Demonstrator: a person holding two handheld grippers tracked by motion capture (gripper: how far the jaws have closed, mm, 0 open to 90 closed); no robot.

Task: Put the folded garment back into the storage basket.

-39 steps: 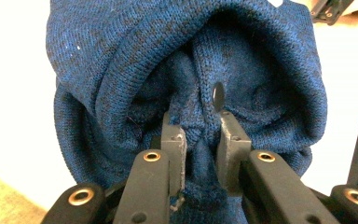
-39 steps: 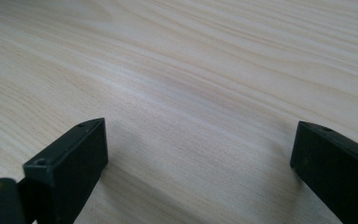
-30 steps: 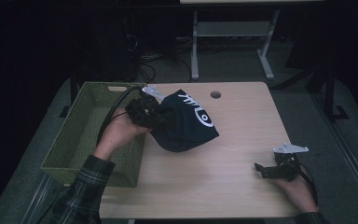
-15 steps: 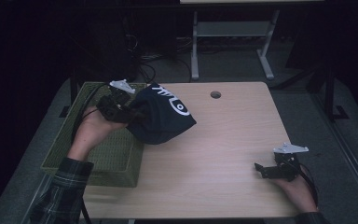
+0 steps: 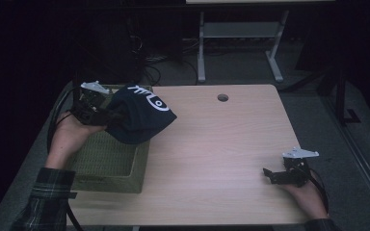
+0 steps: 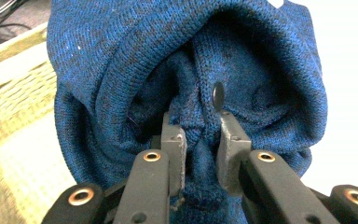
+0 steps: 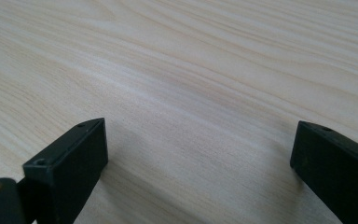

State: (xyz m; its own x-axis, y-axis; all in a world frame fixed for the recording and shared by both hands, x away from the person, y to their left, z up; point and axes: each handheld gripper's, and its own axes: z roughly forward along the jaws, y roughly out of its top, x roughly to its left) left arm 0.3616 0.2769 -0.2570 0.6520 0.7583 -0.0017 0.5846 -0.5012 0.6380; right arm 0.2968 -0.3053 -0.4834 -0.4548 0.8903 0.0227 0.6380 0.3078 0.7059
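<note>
A dark blue knit hat (image 5: 139, 115) with a white logo hangs from my left gripper (image 5: 110, 116) over the right rim of the green woven basket (image 5: 107, 159). In the left gripper view the two pads (image 6: 173, 151) pinch a fold of the hat (image 6: 121, 70), with a dark button just above them; my left gripper (image 6: 200, 151) is shut on that fabric. My right gripper (image 5: 268, 174) rests at the table's near right corner, held by a hand. In the right gripper view its jaws stand wide apart over bare wood, and my right gripper (image 7: 198, 154) is open with nothing between the fingers.
The light wooden table (image 5: 221, 144) has a round cable hole (image 5: 222, 97) near its far edge. The basket sits off the table's left side. Beyond the table stand a white desk frame (image 5: 241, 43) and tangled cables (image 5: 159, 62) on a dark floor.
My left gripper has carried the hat leftward from the table's middle-left to above the basket's right rim. The right gripper has stayed in place.
</note>
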